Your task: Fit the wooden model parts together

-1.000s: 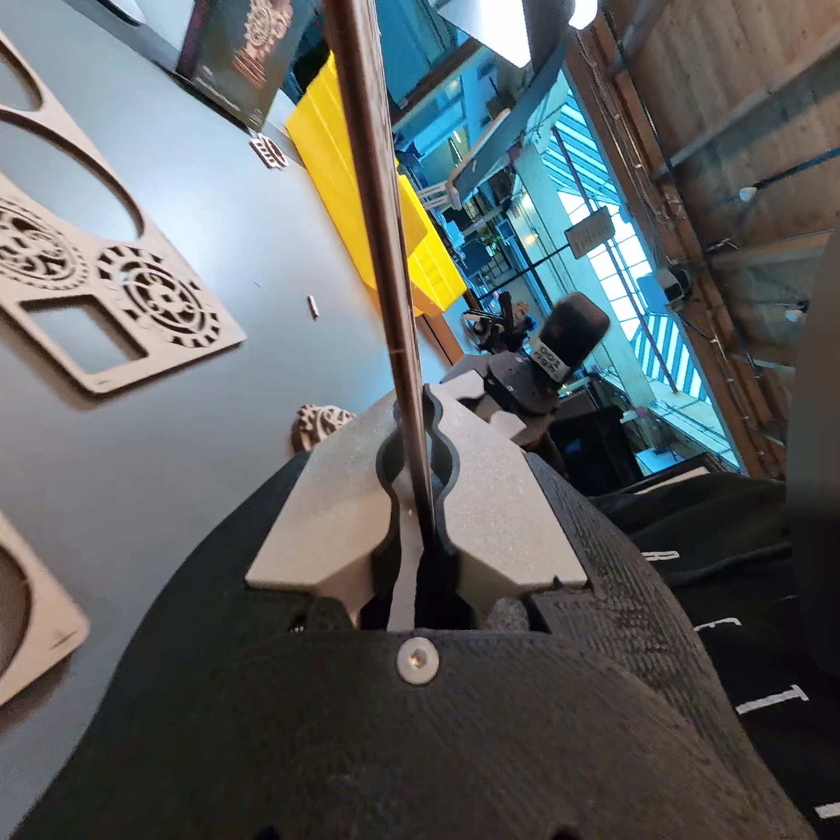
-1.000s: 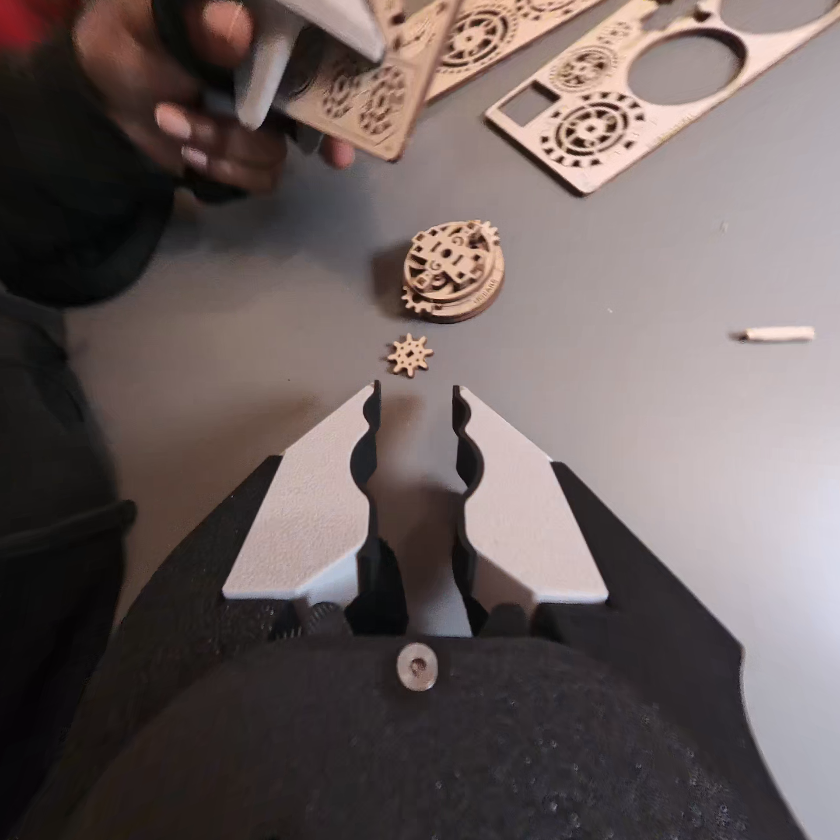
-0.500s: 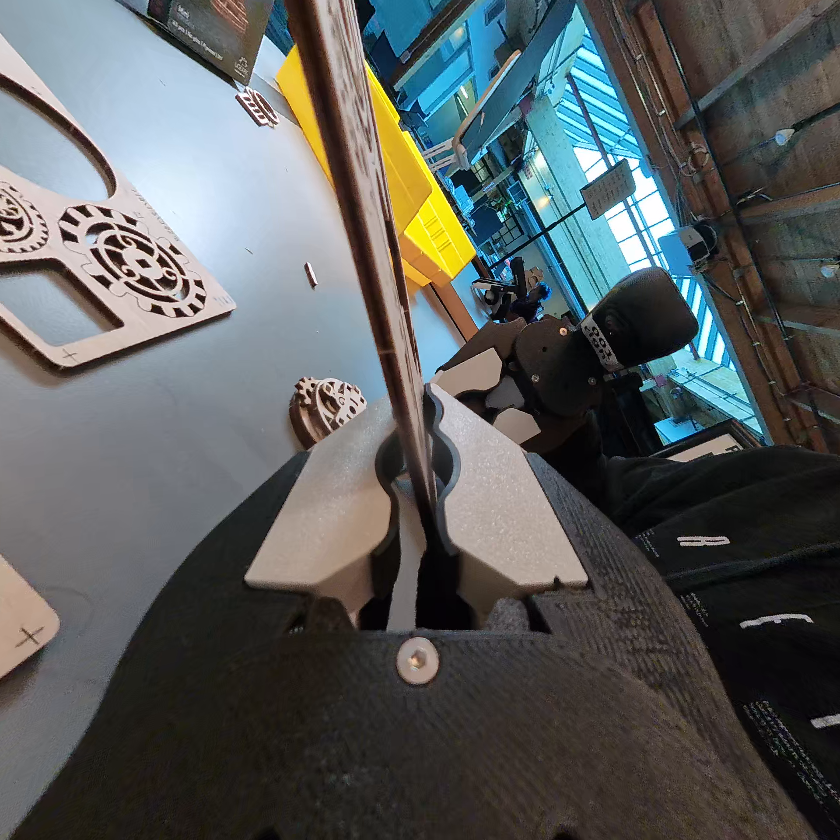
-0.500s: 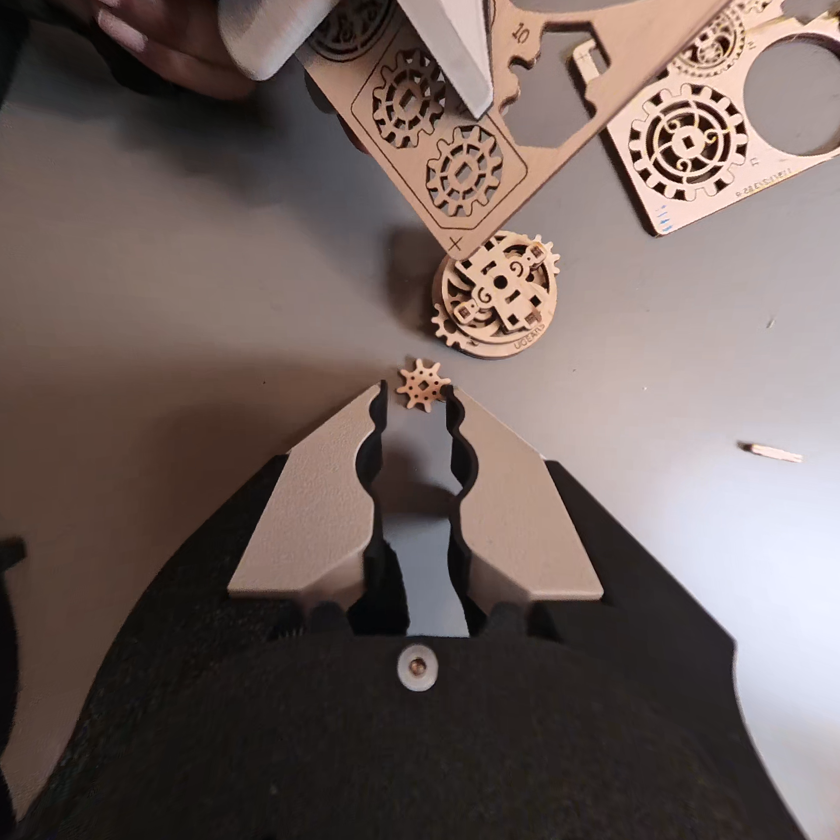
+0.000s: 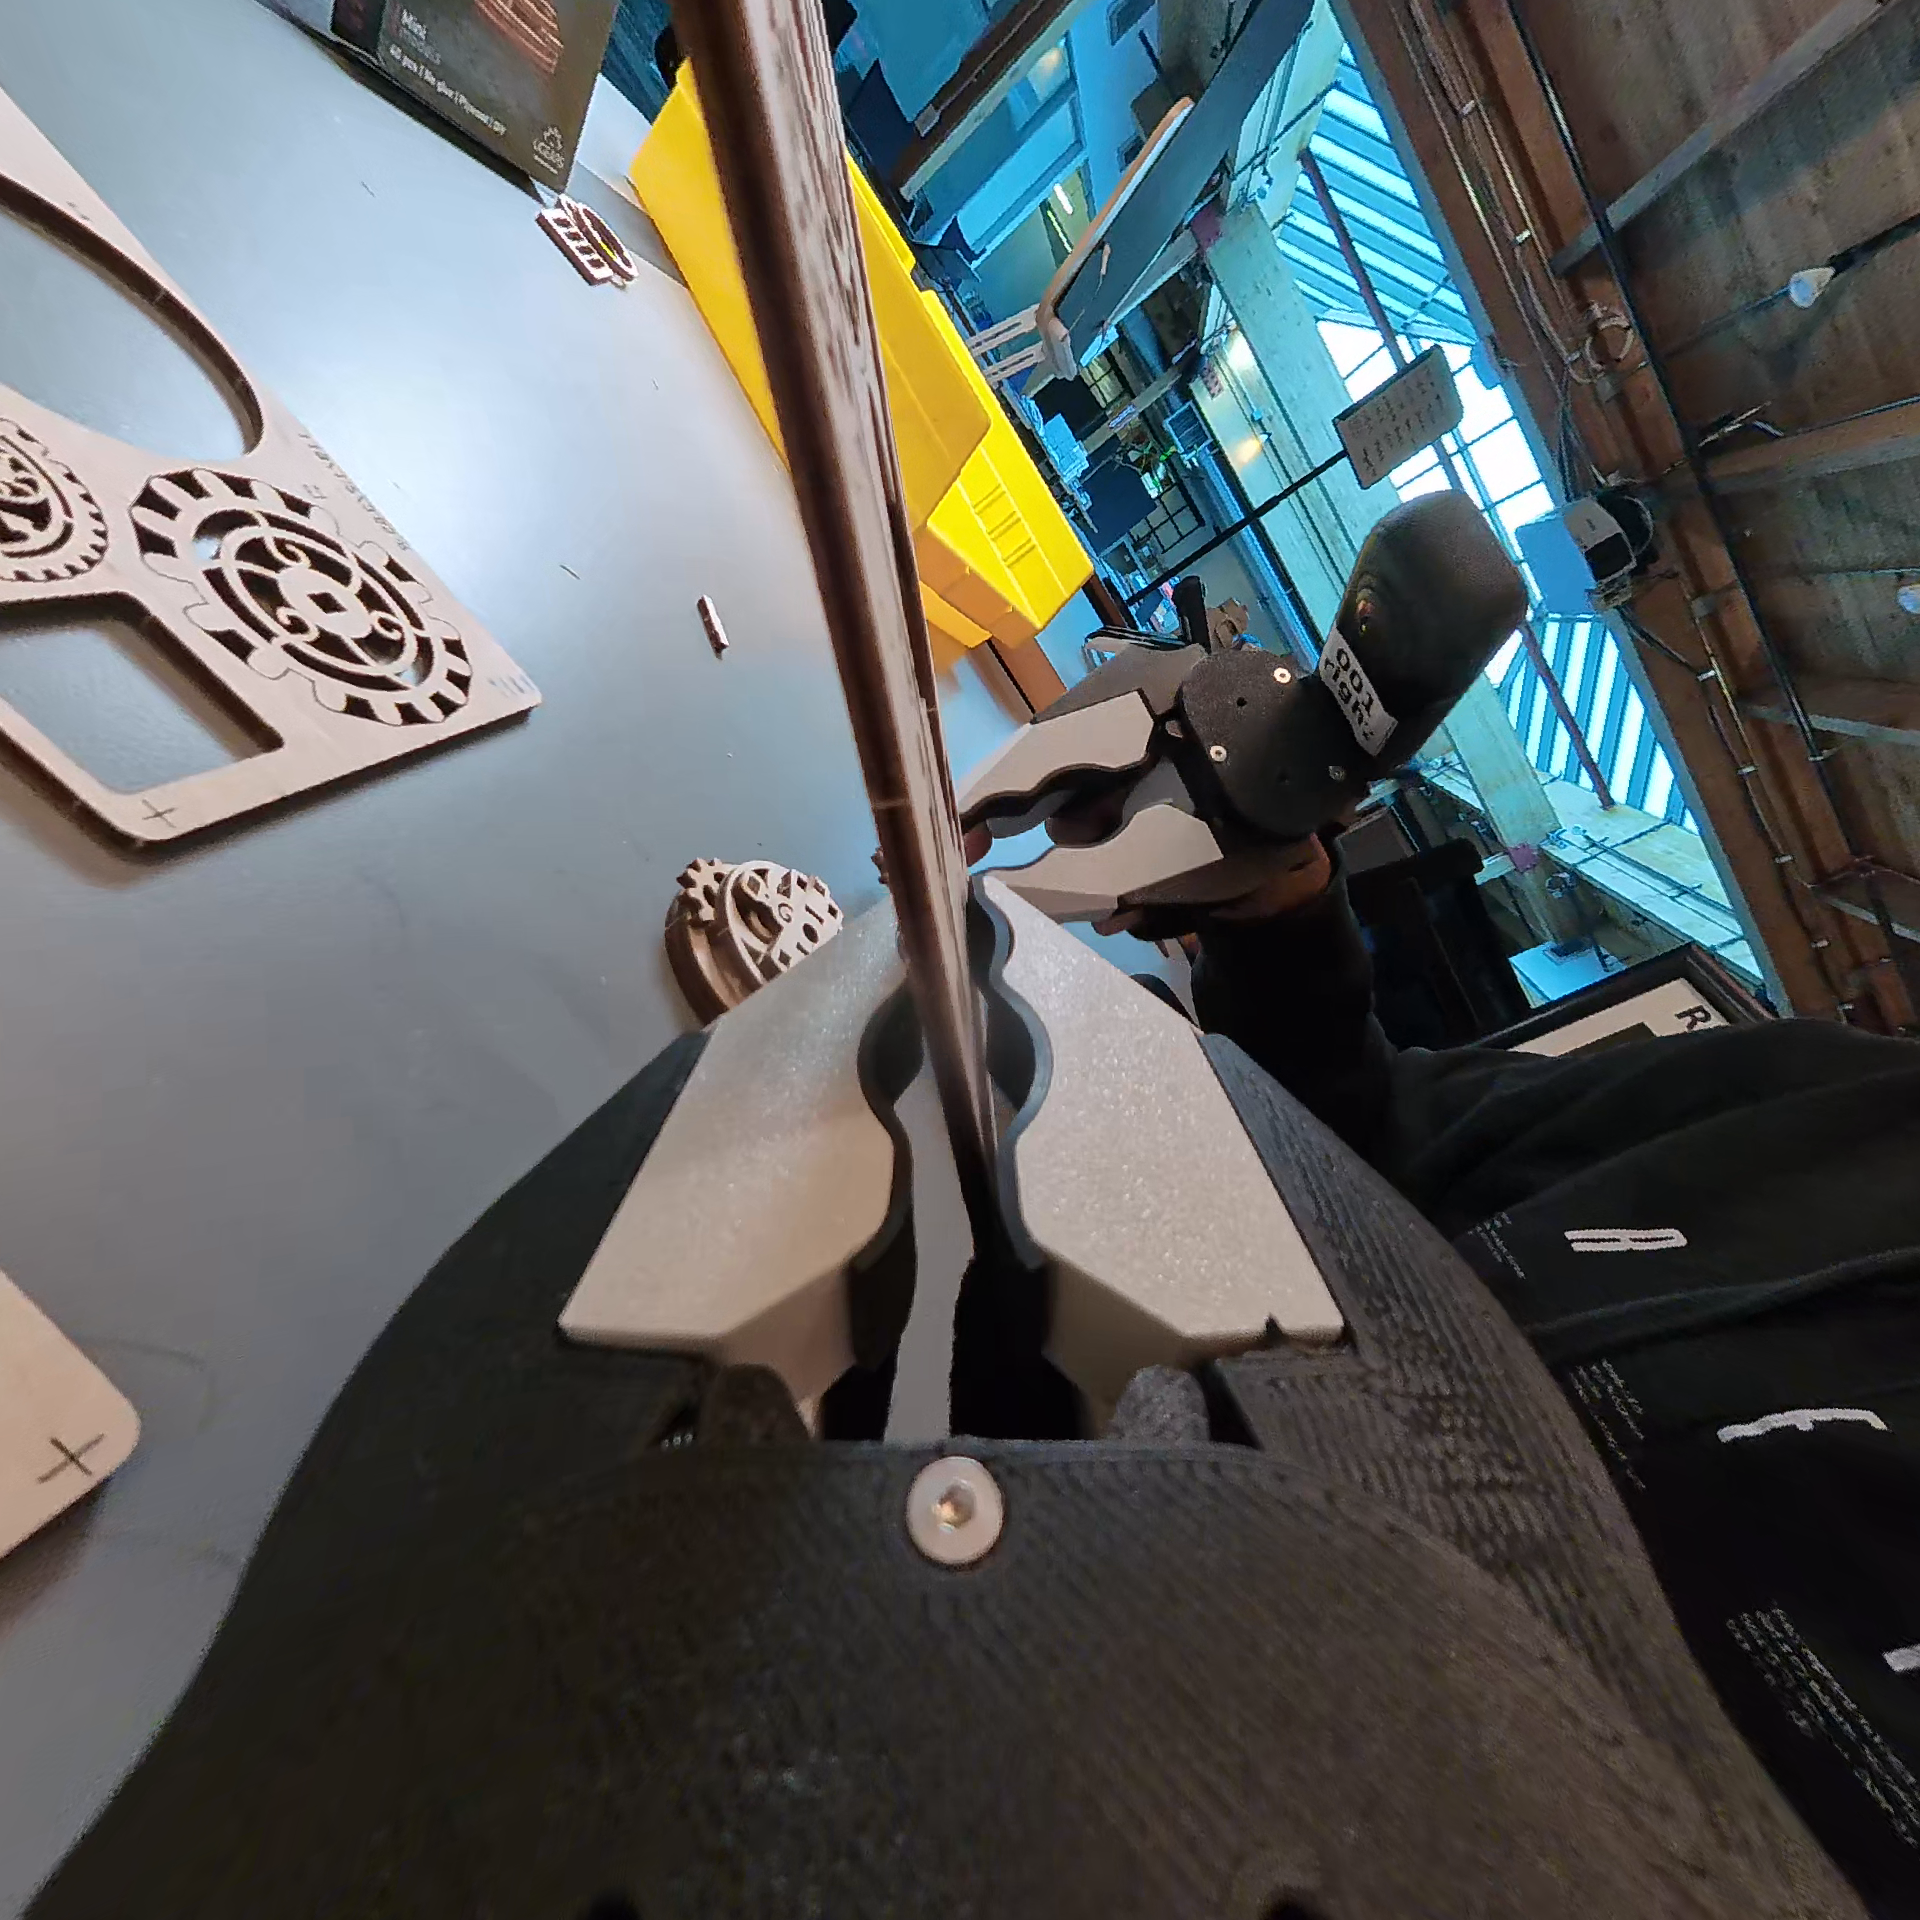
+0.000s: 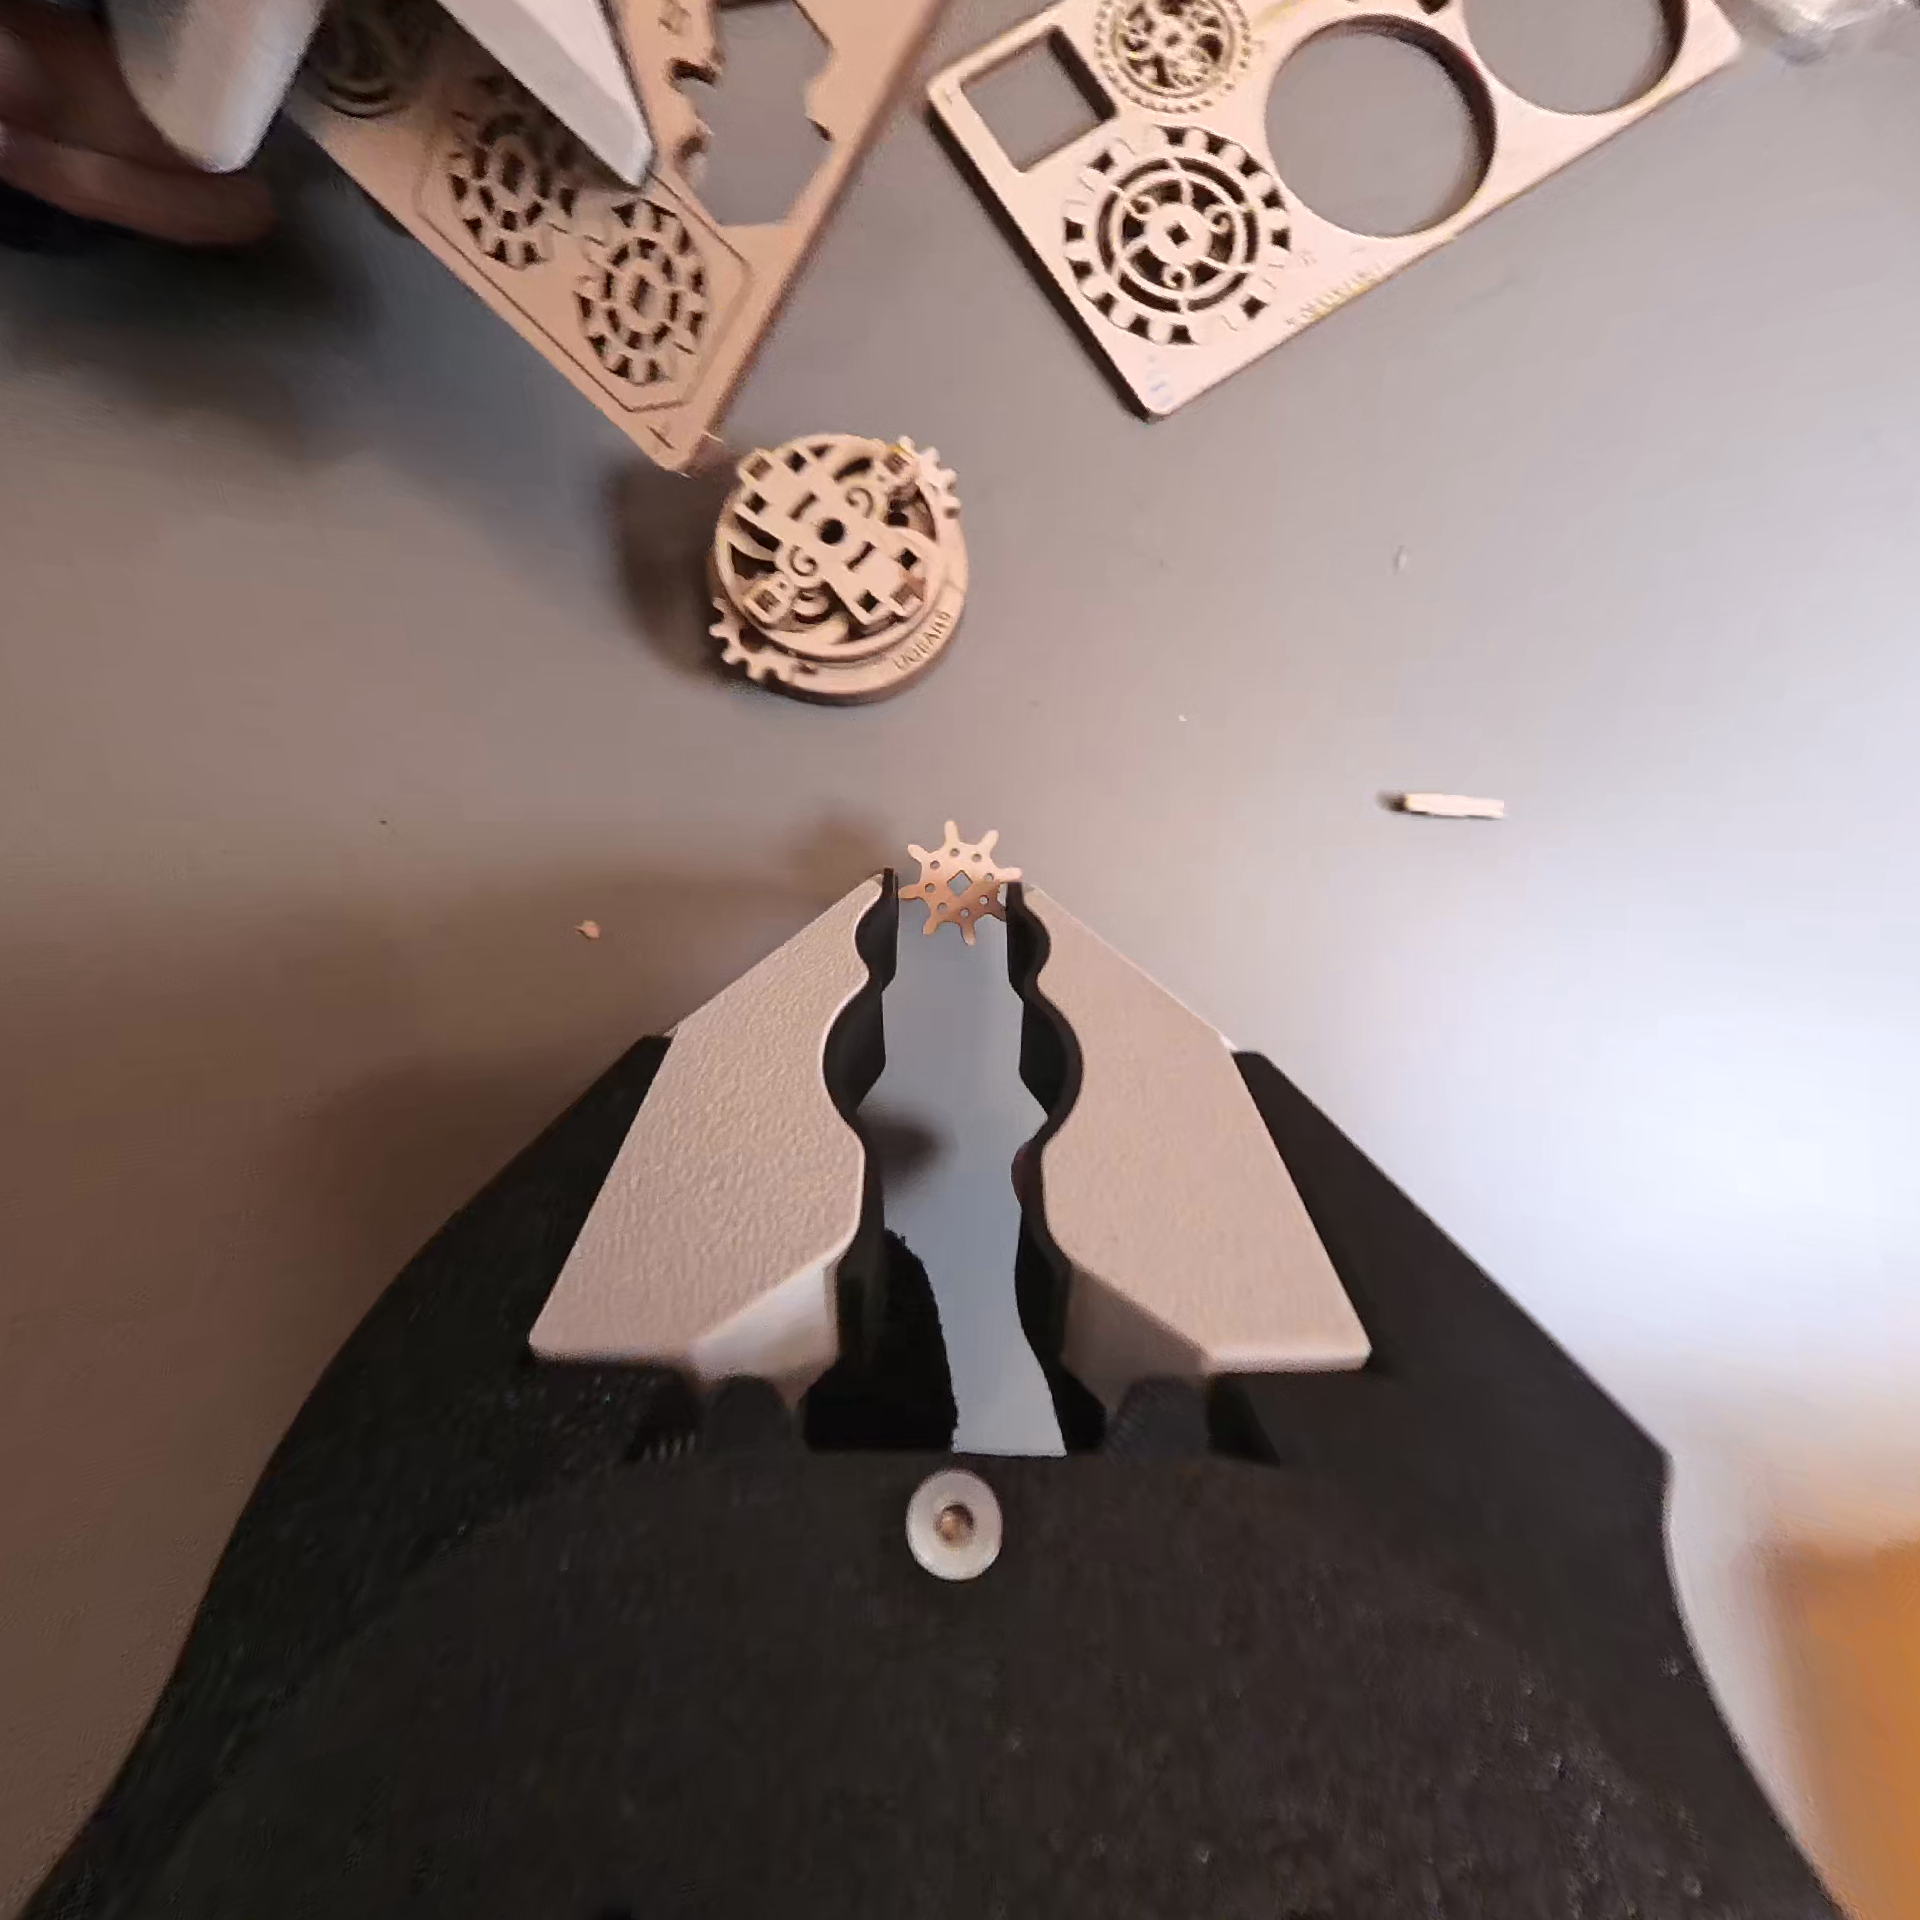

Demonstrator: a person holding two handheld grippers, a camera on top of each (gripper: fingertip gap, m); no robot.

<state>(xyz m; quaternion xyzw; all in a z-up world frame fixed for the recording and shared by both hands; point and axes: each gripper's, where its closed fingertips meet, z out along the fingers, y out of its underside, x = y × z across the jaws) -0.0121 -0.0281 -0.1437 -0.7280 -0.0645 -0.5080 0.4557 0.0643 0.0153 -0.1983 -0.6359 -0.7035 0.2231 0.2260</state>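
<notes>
A matte grey tabletop (image 6: pixel 1558 1039) carries the work, with yellow plastic bins (image 5: pixel 935 416) at its far edge and a tall glazed workshop hall behind them in the left wrist view. The left gripper (image 5: pixel 951 935) is clamped on a thin laser-cut plywood sheet with gear outlines (image 5: pixel 821 416), seen edge-on there and held tilted above the table at 11 o'clock in the right wrist view (image 6: pixel 623 260). The right gripper (image 6: pixel 951 894) has its pale grey fingers nearly together, pinching a tiny star-shaped wooden cog (image 6: pixel 958 881) at the very tips, lifted just clear of the surface. Straight ahead at 12 o'clock, near the cog but apart from it, lies the round part-built wooden gear assembly (image 6: pixel 836 577), flat on the table, with the held sheet's lower corner just beside its upper left rim. At 1 o'clock rests a second flat plywood sheet with round and square cut-outs (image 6: pixel 1330 197). A short pale wooden peg (image 6: pixel 1452 805) lies alone at 2 o'clock, well apart from the rest
</notes>
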